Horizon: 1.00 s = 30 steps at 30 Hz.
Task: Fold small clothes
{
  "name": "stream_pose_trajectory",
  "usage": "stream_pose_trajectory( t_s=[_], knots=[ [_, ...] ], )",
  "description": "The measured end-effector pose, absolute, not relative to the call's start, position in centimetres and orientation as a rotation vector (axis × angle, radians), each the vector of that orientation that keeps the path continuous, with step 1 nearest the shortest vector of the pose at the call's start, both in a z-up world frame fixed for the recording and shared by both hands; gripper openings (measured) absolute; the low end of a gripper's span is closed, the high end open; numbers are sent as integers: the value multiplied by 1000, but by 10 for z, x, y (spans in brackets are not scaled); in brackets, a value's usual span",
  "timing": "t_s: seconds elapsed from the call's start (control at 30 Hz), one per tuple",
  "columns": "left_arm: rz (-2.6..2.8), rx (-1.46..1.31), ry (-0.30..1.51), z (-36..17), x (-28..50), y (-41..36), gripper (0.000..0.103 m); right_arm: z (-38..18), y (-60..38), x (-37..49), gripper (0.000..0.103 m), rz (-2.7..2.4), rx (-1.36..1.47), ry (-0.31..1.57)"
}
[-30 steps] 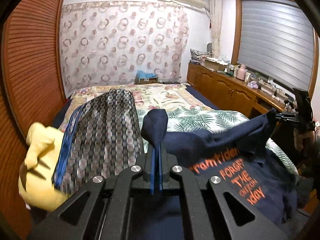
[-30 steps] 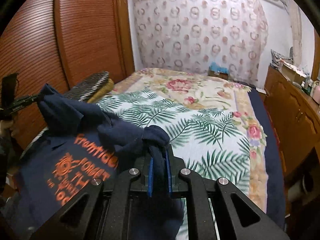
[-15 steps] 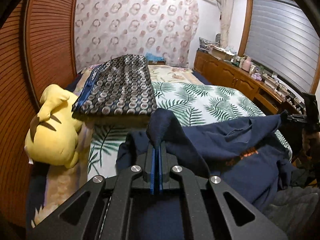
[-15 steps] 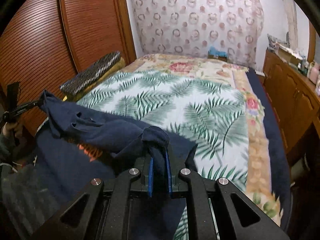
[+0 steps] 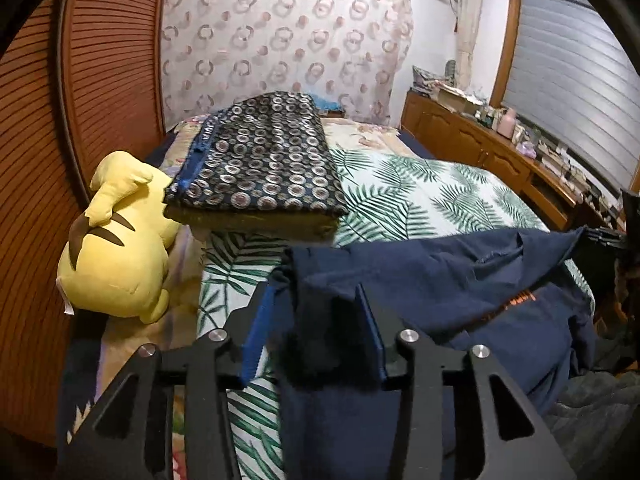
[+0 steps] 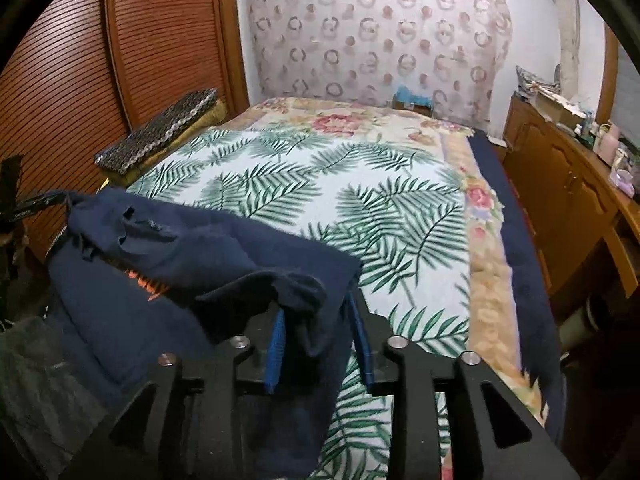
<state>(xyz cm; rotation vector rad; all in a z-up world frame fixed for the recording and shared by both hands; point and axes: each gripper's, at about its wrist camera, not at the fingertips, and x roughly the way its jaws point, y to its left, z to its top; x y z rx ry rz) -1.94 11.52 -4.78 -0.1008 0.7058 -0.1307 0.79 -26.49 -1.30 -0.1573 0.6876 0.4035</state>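
Navy fabric fills the lower part of both my wrist views: the small dark-blue shirt [image 5: 460, 288] lies across the near end of the bed [image 5: 420, 196], on the palm-leaf cover, with a scrap of orange print showing on its lower layer. My left claw [image 5: 316, 328] is opening; its blue pads [image 5: 256, 332] stand apart with a bunch of the shirt's edge slumped loosely between them, and I cannot see either pad pressing on the cloth. My right claw [image 6: 318, 344] is opening too, its jaws parted about as far, and a rolled corner of the shirt [image 6: 224, 260] droops into the gap, resting against the left pad without being pinched. From the right wrist view the shirt's upper layer is doubled over the printed part, its folded edge running across the bed toward the other claw, which shows as a dark shape at the far left edge. Beside the shirt on the left, a yellow plush toy [image 5: 116, 240] lies against the slatted wooden doors [image 5: 100, 80], and a folded dark quilt with ring patterns [image 5: 264, 164] sits just behind it on the bed. A wooden cabinet [image 6: 568, 184] crowded with small items runs along the right side.
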Motion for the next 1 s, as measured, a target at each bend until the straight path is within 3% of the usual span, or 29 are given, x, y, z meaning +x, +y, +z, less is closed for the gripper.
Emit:
stream_pose_trajectory(
  t_s=[0.03, 0.13, 0.2, 0.63, 1.0],
  knots=[
    [-126, -100, 710, -48, -16, 118, 50, -14, -266, 10, 50, 402, -162, 686],
    [-111, -91, 743, -55, 2, 126, 62, -21, -267, 26, 51, 374, -166, 711],
    [-114, -100, 759, -60, 15, 132, 64, -25, -267, 34, 51, 376, -169, 714],
    [-108, -88, 798, -79, 64, 131, 65, 3, -279, 32, 51, 415, -167, 629],
    [-139, -73, 869, -101, 73, 117, 65, -26, -276, 60, 52, 386, -138, 672]
  ],
)
